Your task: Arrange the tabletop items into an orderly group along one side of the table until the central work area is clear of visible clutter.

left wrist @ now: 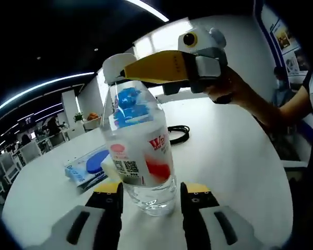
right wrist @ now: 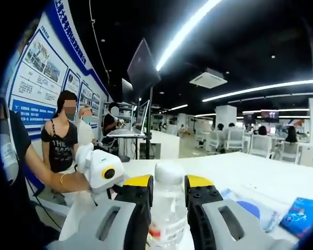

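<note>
A clear water bottle (left wrist: 142, 151) with a red and white label and a blue inner print stands upright on the white table (left wrist: 235, 156). My left gripper (left wrist: 151, 194) has its yellow-tipped jaws hugging the bottle's base on both sides. My right gripper (left wrist: 161, 67) comes in from the right, held by a hand (left wrist: 235, 86), and is shut across the bottle's top. In the right gripper view its jaws (right wrist: 168, 187) close on the bottle's neck below the white cap (right wrist: 168, 169). The left gripper's white body (right wrist: 101, 172) shows to the left.
A blue packet (left wrist: 82, 171) and a blue disc (left wrist: 97, 160) in a clear bag lie left of the bottle, and a black cable coil (left wrist: 178, 133) lies behind it. The blue packet (right wrist: 302, 216) and bagged disc (right wrist: 248, 208) sit at right. People stand by the poster wall (right wrist: 62, 135).
</note>
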The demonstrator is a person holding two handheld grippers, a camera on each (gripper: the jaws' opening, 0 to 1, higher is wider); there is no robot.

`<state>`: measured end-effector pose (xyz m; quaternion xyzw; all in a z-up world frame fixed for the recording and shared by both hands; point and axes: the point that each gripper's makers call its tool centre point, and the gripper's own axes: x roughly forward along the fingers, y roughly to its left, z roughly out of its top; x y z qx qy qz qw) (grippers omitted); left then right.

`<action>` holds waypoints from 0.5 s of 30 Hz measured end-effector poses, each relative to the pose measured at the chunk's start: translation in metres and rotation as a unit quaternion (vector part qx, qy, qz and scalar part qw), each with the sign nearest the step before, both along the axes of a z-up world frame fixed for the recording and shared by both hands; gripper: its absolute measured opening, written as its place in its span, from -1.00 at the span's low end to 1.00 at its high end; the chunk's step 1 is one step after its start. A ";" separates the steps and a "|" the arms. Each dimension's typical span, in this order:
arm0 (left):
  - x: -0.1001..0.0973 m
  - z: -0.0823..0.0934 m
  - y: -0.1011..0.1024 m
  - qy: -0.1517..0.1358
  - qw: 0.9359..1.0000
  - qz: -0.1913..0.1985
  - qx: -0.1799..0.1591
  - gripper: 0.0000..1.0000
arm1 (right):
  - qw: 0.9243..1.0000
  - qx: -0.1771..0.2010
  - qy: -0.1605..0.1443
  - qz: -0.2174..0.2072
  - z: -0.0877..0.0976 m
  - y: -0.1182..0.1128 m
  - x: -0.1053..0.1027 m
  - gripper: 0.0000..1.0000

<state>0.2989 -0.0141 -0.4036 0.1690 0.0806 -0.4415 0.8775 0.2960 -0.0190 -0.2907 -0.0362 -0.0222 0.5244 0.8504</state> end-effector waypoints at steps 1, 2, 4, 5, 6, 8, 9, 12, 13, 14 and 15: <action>-0.001 0.003 0.000 0.000 1.000 0.000 -0.003 -0.14 | 1.000 0.002 0.003 -0.001 -0.001 -0.003 0.000 -0.54; -0.001 0.004 0.000 -0.001 1.000 0.000 -0.001 -0.14 | 1.000 0.004 0.005 -0.002 -0.002 -0.006 0.000 -0.54; -0.001 0.006 -0.001 -0.007 1.000 0.001 0.002 -0.14 | 1.000 0.004 0.011 -0.005 -0.004 -0.010 0.000 -0.54; -0.001 0.007 -0.001 -0.008 1.000 0.001 0.001 -0.14 | 1.000 0.003 0.012 -0.007 -0.005 -0.011 0.000 -0.54; -0.001 0.008 -0.001 -0.008 1.000 0.001 0.001 -0.14 | 1.000 0.004 0.012 -0.007 -0.006 -0.013 -0.001 -0.54; -0.001 0.009 -0.002 -0.009 1.000 0.002 0.000 -0.14 | 1.000 0.004 0.015 -0.007 -0.007 -0.016 -0.002 -0.54; 0.000 0.009 -0.002 -0.009 1.000 0.003 0.001 -0.14 | 1.000 0.003 0.015 -0.008 -0.009 -0.018 -0.002 -0.54; 0.000 0.010 -0.003 -0.008 1.000 0.004 0.000 -0.14 | 1.000 0.001 0.019 -0.010 -0.013 -0.023 -0.003 -0.54; 0.000 0.011 -0.003 -0.009 1.000 0.004 -0.002 -0.14 | 1.000 0.000 0.021 -0.010 -0.015 -0.025 -0.004 -0.54; 0.000 0.014 -0.003 -0.009 1.000 0.003 -0.006 -0.14 | 1.000 -0.003 0.024 -0.010 -0.018 -0.027 -0.004 -0.54; 0.000 0.014 -0.003 -0.008 1.000 0.003 -0.007 -0.14 | 1.000 -0.005 0.026 -0.010 -0.020 -0.028 -0.004 -0.54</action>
